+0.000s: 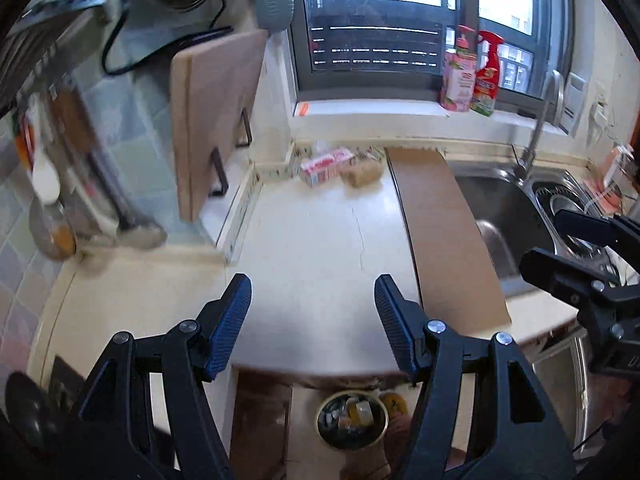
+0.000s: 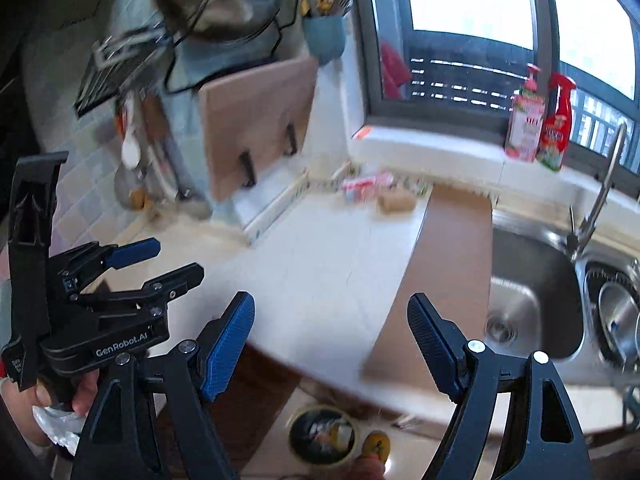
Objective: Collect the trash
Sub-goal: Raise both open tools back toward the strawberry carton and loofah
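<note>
your left gripper (image 1: pixel 312 324) open, nothing between jaws; your right gripper (image 2: pixel 330 344) open wide, empty too, both above counter (image 1: pixel 312 240); bin (image 1: pixel 352 420) on floor below counter edge, trash inside; carton (image 1: pixel 326 166) and brown lump (image 1: pixel 362 174) near back wall
</note>
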Available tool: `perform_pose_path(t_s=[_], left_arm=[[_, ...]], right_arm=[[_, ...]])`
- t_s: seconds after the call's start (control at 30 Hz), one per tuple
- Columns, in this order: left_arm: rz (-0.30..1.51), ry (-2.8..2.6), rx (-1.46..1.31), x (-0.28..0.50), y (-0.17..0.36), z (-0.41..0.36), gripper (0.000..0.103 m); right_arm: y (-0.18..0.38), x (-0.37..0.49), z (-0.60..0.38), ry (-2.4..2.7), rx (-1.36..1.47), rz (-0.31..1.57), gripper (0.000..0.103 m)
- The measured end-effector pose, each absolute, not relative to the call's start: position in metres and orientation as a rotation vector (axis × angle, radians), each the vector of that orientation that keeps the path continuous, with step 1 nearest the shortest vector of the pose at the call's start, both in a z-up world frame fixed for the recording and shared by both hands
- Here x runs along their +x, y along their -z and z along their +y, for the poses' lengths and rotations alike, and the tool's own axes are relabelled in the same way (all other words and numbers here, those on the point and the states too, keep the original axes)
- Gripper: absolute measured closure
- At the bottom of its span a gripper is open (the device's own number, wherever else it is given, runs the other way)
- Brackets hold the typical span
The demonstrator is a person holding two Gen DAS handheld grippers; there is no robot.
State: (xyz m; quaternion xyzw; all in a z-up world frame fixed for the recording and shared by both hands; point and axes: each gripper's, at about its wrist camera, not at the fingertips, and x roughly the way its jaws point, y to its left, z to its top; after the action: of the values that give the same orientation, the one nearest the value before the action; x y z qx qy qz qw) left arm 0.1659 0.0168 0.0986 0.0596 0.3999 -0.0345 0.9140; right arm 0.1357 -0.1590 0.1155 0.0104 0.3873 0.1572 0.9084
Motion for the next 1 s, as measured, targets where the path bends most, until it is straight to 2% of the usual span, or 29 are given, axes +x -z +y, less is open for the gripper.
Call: perform_pose_path(t_s=[0.17,0.37,0.47,0.67,0.8,1.0], left_arm=[[0.843,0.073,0.179,0.256,-0.102,-0.005,0.042],[0.938,0.095,0.206,0.372,-0.070,-0.031,0.042],[0.951,0.101,0.275,0.427,-0.047,-0.046,0.041],[1.019,0.097,0.327,0.521,0.013,-0.051,0.041],[1.071,0.069,0.279,0.570,0.047,-0.039,0.042],[1.106,0.042,0.236,0.601,0.077,-0.028,0.042]], right_arm=[[-0.127,0.245,-0.180,-0.357,0.074,0.837,0.023],[-0.091,0.392,-0.209,-0.373,0.163,0.931,0.023],[-0.057,0.466,-0.223,-0.371,0.223,1.004,0.024],[0.041,0.572,-0.243,-0.349,0.363,1.170,0.036],[0.096,0.612,-0.245,-0.332,0.472,1.246,0.041],[0.155,0.645,-0.234,-0.285,0.535,1.319,0.041]])
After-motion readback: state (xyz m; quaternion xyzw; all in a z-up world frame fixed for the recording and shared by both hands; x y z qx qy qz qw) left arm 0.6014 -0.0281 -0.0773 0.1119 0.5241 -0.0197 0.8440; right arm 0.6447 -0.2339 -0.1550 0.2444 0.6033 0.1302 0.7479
